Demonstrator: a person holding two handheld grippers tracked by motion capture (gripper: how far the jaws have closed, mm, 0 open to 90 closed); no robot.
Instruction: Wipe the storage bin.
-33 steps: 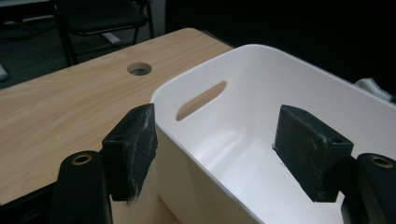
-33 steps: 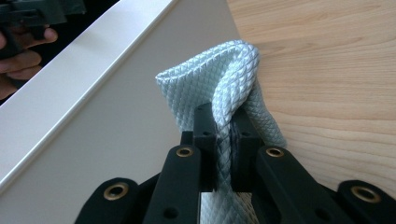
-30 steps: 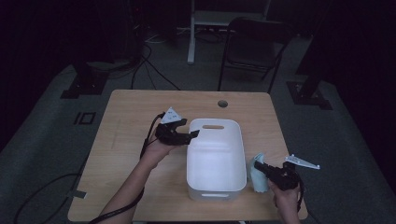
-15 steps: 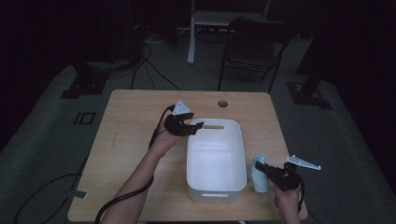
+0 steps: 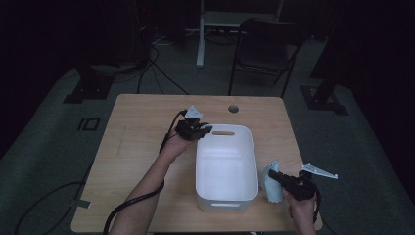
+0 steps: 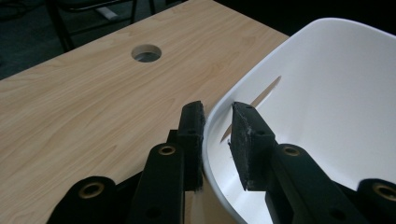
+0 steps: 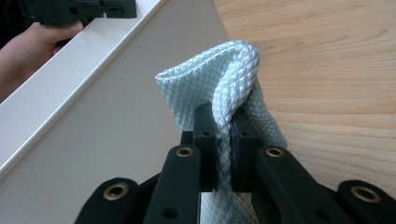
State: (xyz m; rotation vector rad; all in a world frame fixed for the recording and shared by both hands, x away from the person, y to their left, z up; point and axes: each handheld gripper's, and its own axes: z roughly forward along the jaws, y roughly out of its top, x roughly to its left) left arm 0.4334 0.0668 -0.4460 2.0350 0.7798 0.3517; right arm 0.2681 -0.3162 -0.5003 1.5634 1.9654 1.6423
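Light wood-grain laminate forms the top of the table (image 5: 142, 147), which is set on a grey carpeted floor (image 5: 54, 147) in a dark room.

Nearest the person, at the near right corner, one pale blue quilted cloth (image 5: 272, 182) is pinched in the right gripper (image 5: 272, 176); in the right gripper view the cloth (image 7: 224, 84) is seen folded over and clamped tight between the two black pads, just beside the outer wall of the bin (image 7: 116, 116). One white plastic bin (image 5: 226, 169) is placed right of centre on the table, with a slot handle cut in each end wall.

At the far left corner of the bin the left gripper (image 5: 205, 129) is set over the rim. In the left gripper view one pad (image 6: 192, 135) is pressed against the outside of the rim (image 6: 212, 121) while the other is held inside, slightly off the wall; the jaws have just been closing around it.

One round cable hole (image 5: 233, 108) is cut near the far edge of the table. Beyond it, one dark folding chair (image 5: 266, 46) and a pale desk frame (image 5: 210, 29) are placed. No writing or label can be read.
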